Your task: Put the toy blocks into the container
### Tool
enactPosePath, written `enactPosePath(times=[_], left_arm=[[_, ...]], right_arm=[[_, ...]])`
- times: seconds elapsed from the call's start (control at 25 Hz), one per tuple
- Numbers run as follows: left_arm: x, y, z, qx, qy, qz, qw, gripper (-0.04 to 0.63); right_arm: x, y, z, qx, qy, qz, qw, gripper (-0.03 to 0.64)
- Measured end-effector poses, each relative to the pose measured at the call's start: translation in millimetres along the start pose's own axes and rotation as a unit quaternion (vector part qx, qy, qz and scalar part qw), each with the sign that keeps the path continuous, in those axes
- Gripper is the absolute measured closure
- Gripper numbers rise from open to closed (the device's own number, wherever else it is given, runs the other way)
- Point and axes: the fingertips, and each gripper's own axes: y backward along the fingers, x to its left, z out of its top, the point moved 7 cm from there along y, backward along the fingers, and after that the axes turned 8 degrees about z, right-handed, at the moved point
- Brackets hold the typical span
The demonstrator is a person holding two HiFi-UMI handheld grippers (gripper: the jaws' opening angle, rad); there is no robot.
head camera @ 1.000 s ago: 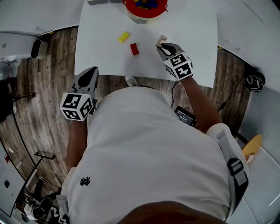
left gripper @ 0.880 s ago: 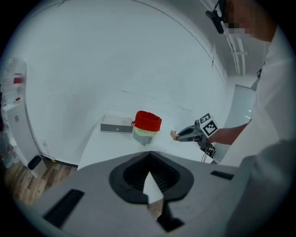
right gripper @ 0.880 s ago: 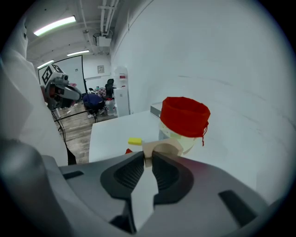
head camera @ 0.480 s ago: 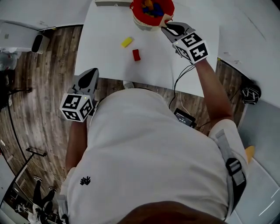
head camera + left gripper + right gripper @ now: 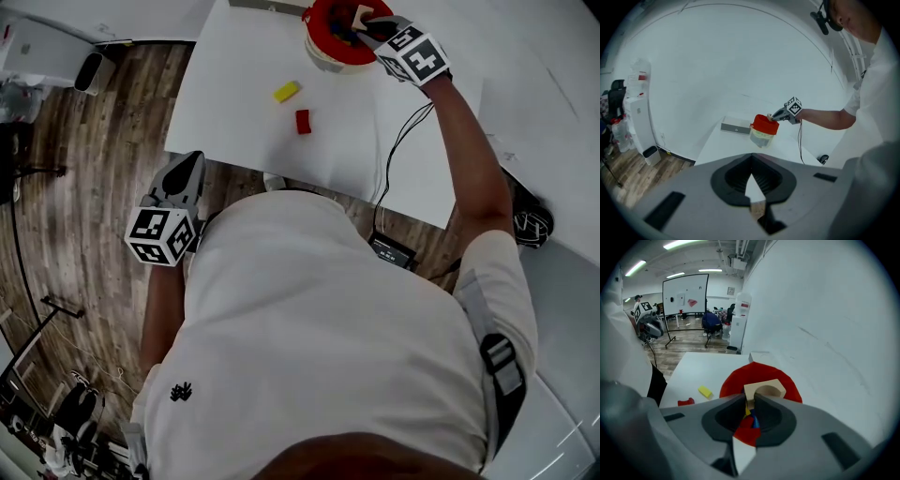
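Note:
My right gripper (image 5: 367,21) is shut on a beige arch-shaped block (image 5: 360,14) and holds it over the red container (image 5: 323,33) at the table's far side. In the right gripper view the arch block (image 5: 764,389) sticks out past the jaws above the container's red rim (image 5: 736,380), with coloured blocks inside. A yellow block (image 5: 287,91) and a red block (image 5: 303,121) lie on the white table (image 5: 234,103). My left gripper (image 5: 190,161) hangs shut and empty off the table's near left corner. Its own view shows the container (image 5: 764,127) far ahead.
A grey flat box (image 5: 736,127) lies at the table's back, left of the container. A black cable (image 5: 398,159) runs from the right gripper over the table's edge to a black device (image 5: 394,248) on the wooden floor. A white unit (image 5: 94,70) stands left.
My right gripper has carried the beige arch block up and away from the table's middle to above the red container. The left gripper has shifted only slightly.

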Motion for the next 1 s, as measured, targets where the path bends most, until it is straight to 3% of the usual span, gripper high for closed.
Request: enactPosePath(times=[0.4,0.72,0.84,1.0], left_arm=[[17.4,13.4,-12.8,0.007,0.024,0.035,0.9991,0.589],[27.3,22.6,-15.1,0.005,0.032,0.045,0.9985,0.589],[28.2,23.9,-14.2,0.005,0.032,0.045,0.9985,0.589],[31.1,24.7,-14.4,0.008,0.035,0.045,0.9983,0.588]], right_arm=[[-29.5,-72.0,-15.7,0.159,0.065,0.056,0.983,0.555],[-20.1,-89.0,-20.2,0.301,0.104,0.099,0.943,0.554],[-18.9,-92.9,-19.6,0.322,0.116,0.104,0.934,0.553],[-20.6,-96.1,-18.6,0.316,0.106,0.115,0.936,0.547]])
